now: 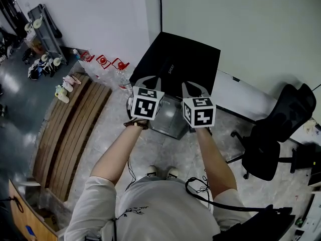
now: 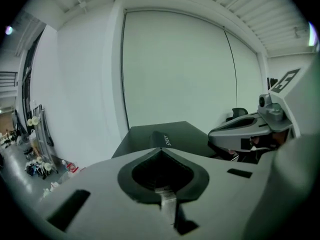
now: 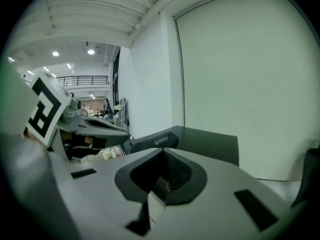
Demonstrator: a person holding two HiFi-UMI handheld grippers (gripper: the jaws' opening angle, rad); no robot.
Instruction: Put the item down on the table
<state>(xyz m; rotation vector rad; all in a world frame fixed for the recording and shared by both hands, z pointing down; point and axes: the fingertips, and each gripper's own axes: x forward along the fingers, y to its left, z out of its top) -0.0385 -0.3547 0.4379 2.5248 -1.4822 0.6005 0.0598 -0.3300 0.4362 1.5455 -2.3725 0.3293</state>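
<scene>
A black table (image 1: 175, 54) stands against the pale wall. On it lies a long black item printed "SHERY" (image 1: 169, 68), seen just past the jaw tips in the left gripper view (image 2: 162, 140) and the right gripper view (image 3: 156, 141). My left gripper (image 1: 149, 79) hovers over the table's near edge, shut, its jaws meeting at the tip (image 2: 160, 150) with nothing between them. My right gripper (image 1: 195, 87) hangs beside it at the same height, also shut and empty (image 3: 162, 151). Each gripper shows in the other's view: the right one (image 2: 250, 129), the left one (image 3: 95, 126).
A grey box (image 1: 170, 119) sits on the floor under the table's near edge. Wooden boards (image 1: 70, 129) lie on the floor at left. A black office chair (image 1: 281, 129) stands at right by a white desk (image 1: 241, 97). A water bottle (image 1: 124, 83) stands beside the table.
</scene>
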